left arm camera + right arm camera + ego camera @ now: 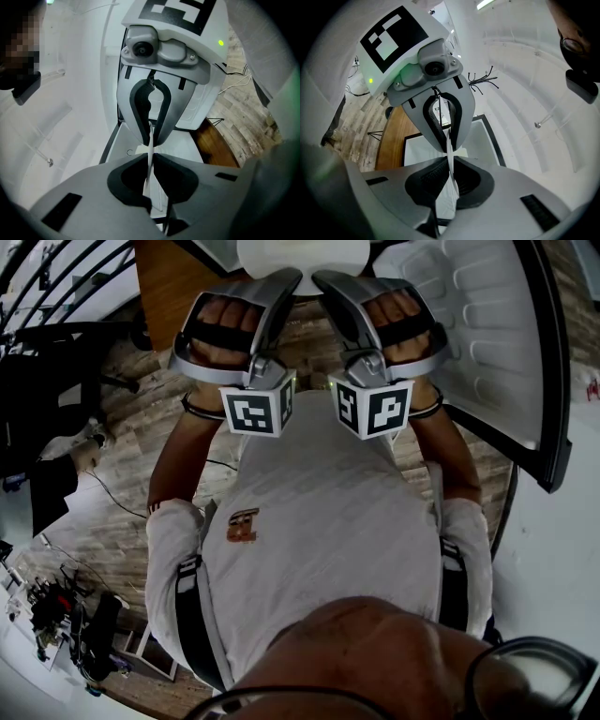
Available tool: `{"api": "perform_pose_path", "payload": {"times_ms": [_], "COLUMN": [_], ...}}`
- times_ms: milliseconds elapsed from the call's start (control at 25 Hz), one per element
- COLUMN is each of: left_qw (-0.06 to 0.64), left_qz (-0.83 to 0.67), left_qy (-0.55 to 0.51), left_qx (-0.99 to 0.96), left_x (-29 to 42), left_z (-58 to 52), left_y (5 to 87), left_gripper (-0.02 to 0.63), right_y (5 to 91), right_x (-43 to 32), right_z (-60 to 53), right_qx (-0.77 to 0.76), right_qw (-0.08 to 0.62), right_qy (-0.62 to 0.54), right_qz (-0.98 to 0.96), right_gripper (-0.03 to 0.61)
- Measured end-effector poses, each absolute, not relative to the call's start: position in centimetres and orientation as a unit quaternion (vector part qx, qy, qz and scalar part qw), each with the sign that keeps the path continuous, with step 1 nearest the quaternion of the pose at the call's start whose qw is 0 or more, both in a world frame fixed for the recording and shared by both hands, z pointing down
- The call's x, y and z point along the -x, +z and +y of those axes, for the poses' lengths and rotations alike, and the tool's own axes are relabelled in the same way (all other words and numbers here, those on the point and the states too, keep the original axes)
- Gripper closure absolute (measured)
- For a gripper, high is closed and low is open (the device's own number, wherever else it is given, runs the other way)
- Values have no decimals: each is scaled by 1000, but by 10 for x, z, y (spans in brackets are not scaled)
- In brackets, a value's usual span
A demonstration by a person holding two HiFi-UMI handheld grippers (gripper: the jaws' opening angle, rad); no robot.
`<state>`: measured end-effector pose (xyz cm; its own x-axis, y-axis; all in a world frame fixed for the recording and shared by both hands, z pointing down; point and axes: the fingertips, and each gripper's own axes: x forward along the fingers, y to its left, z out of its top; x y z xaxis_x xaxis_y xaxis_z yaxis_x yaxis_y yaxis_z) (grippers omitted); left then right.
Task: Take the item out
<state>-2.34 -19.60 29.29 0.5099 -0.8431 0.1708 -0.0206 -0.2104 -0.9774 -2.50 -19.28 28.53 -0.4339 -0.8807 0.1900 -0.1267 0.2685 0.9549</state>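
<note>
Closest to the lens, the rim of a pair of glasses (530, 642) and a white shirt (328, 521) fill the lower head view. Beyond them we hold both tools level, tips meeting. The left tongs (151, 164) are closed on a thin white item (302, 259), seen edge-on as a pale sliver between the pads. The right tongs (450, 161) are clamped on the same item from the opposite side. It hangs between the two tools at the top of the head view, clear of the wooden worktop (391, 140) to the left. Our left hand (225, 334) and right hand (403, 329) grip the handles behind the marker cubes (255, 411). A white moulded door (478, 334) stands open at right, above plank floor (122, 512).
</note>
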Motion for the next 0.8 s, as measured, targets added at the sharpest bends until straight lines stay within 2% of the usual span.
{"api": "perform_pose_path", "payload": {"times_ms": [800], "left_qw": [540], "left_qz": [321], "left_qy": [-376], "left_qx": [681], "left_x": [20], "left_z": [-188], "left_y": [290], "left_gripper": [572], "right_y": [283], "right_x": [22], "right_z": [-184], "right_qx": [-363], "right_qw": [389], "right_qy": [-484], "right_qz": [-695], "right_gripper": [534]}}
